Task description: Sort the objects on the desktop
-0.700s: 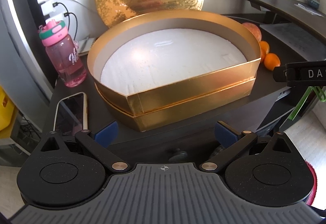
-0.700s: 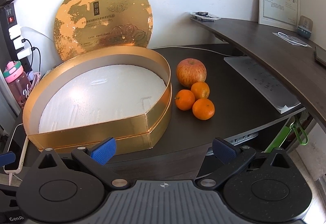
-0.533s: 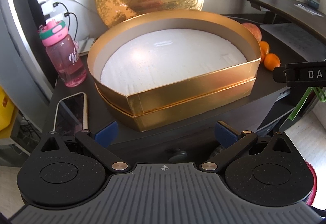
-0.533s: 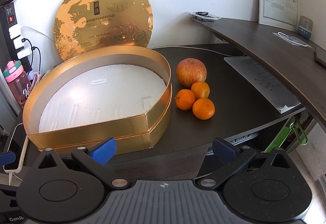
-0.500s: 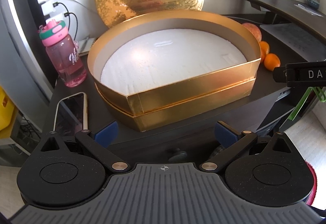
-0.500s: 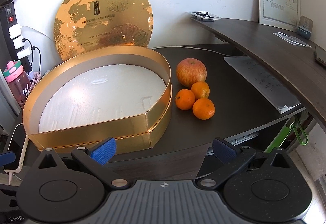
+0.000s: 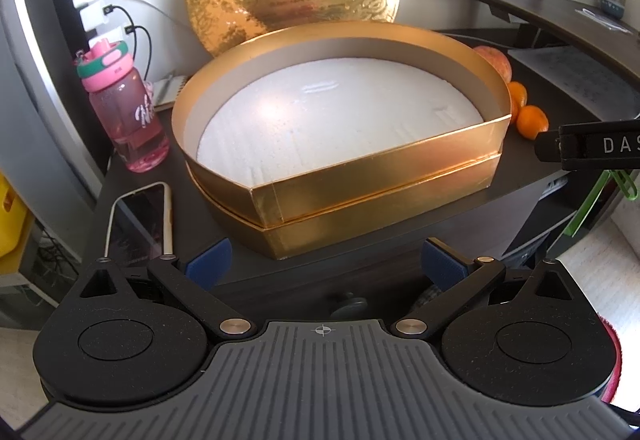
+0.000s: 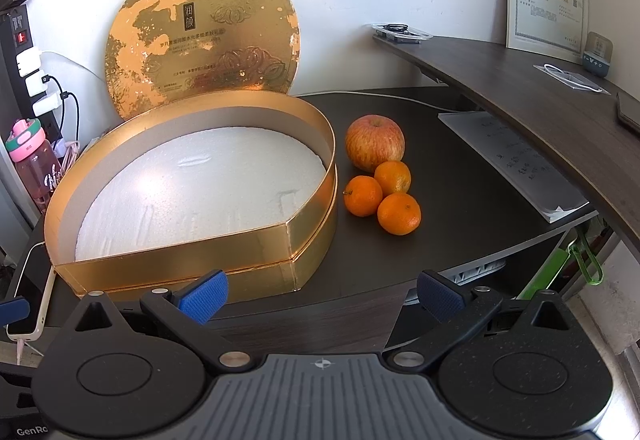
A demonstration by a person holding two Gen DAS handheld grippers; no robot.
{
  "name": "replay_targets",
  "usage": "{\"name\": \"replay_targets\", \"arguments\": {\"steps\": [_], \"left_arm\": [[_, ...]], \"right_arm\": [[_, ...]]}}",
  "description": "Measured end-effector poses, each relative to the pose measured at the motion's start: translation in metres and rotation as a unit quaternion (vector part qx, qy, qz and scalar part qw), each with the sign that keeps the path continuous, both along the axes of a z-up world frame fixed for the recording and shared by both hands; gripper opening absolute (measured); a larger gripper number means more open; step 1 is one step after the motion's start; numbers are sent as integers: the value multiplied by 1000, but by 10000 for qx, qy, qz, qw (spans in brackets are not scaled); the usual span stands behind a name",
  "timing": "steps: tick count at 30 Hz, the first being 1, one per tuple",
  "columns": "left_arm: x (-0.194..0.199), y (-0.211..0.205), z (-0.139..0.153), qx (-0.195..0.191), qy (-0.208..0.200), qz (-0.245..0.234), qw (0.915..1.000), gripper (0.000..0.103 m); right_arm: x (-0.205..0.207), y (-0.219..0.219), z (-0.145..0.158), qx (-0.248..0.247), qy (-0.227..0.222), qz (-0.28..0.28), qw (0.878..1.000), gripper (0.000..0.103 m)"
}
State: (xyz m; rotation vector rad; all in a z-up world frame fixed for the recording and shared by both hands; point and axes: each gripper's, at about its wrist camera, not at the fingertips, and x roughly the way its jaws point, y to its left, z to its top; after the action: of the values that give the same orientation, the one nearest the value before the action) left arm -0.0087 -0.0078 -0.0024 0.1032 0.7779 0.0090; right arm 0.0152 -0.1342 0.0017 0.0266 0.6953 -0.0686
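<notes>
A gold box (image 8: 188,264) is showing shiny gold walls outside, a dull grey lining inside and a white foam floor. Its round lid (image 8: 202,39) is gleaming gold with mottled brighter patches, embossed floral motifs and a small dark label. The apple (image 8: 374,141) is wearing red streaked with yellow, and the three mandarins (image 8: 384,195) are glowing plain orange. The desk (image 8: 460,199) is looking dark brown. A water bottle (image 7: 126,107) is showing translucent pink with a pink and green cap and white lettering. The phone (image 7: 140,217) is showing a dark screen in a pale case. Both grippers are carrying blue textured pads (image 8: 204,296) on black arms.
</notes>
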Motion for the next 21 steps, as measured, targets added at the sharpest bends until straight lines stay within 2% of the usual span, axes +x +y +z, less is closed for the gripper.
{"name": "replay_targets", "arguments": {"steps": [21], "left_arm": [[5,5,1,-13,45,-5,10000,103]], "right_arm": [[0,-1,-2,1,37,19,10000,103]]}}
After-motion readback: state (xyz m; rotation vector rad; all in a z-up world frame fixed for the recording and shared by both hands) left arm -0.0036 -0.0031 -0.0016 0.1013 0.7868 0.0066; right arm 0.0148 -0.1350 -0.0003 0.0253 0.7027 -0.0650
